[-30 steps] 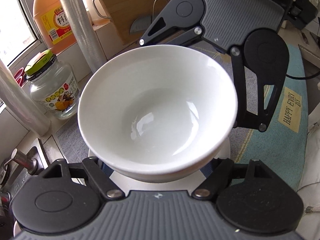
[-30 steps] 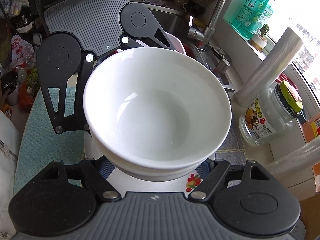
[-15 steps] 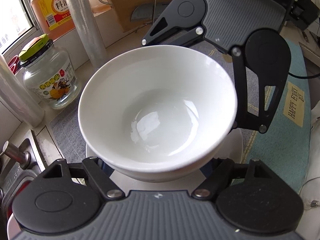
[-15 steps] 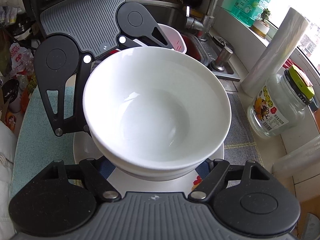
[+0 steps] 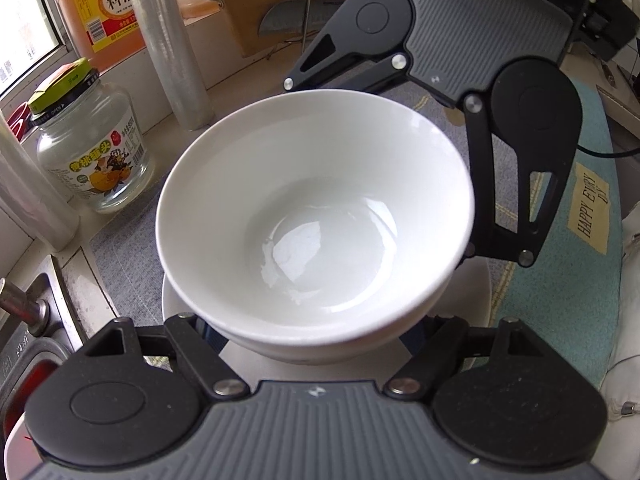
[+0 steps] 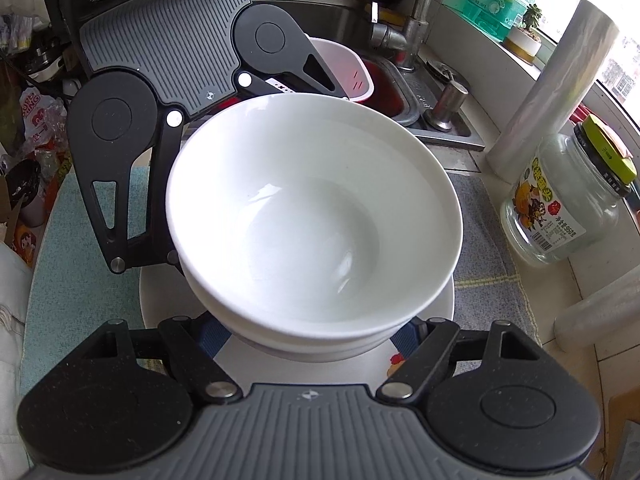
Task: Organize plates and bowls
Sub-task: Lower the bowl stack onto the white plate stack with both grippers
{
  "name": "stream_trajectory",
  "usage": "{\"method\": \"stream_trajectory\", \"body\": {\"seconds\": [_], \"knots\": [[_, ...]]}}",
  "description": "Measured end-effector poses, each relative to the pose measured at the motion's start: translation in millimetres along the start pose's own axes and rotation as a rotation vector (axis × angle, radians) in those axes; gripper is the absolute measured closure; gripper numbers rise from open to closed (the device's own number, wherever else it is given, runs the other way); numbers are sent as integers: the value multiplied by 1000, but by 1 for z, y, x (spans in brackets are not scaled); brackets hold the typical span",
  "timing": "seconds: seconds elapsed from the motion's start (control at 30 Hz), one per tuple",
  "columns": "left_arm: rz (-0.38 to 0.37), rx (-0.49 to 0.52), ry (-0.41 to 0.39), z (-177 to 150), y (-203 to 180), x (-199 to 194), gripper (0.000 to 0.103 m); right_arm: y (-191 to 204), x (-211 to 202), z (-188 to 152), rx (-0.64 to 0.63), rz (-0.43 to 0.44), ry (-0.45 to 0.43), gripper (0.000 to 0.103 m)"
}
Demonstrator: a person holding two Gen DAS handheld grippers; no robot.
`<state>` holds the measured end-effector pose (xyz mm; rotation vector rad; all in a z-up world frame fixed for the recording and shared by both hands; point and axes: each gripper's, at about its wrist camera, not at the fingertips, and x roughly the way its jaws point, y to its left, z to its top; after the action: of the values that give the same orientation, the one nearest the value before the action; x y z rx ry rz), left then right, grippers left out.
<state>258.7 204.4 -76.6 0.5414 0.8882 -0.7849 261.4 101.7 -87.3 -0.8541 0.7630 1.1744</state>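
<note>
Lowered since a second ago toward the white plate [image 6: 436, 300] on the counter mat [image 5: 120, 248], nested white bowls [image 5: 316, 216] clamped from opposite sides by left gripper [image 5: 316, 344] and right gripper [image 6: 316, 344], stacking seemingly near done.

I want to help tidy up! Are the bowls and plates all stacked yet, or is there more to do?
Nearly stacked. One white bowl already sits nested in a second bowl beneath it. Both grippers, left and right, reach around that pair from opposite sides, just above a white plate on the mat. Whether the bowls rest on the plate is unclear. Left: let go and pull away.
</note>
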Motion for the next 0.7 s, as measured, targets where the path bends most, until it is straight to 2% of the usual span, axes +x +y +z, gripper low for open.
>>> {"method": "stream_trajectory", "body": {"seconds": [0.17, 0.27, 0.37, 0.53, 0.7], "knots": [[1, -21, -5, -2, 3, -1, 21, 0, -1, -1, 13, -6, -4, 18], [14, -8, -3, -1, 0, -1, 20, -1, -4, -1, 28, -3, -27, 8], [34, 20, -10, -2, -5, -4, 11, 2, -3, 0, 15, -16, -18, 7], [65, 34, -13, -6, -11, -9, 7, 4, -4, -1, 17, -27, -19, 4], [79, -13, -26, -13, -10, -14, 7, 5, -7, -1, 24, -61, -16, 0]]}}
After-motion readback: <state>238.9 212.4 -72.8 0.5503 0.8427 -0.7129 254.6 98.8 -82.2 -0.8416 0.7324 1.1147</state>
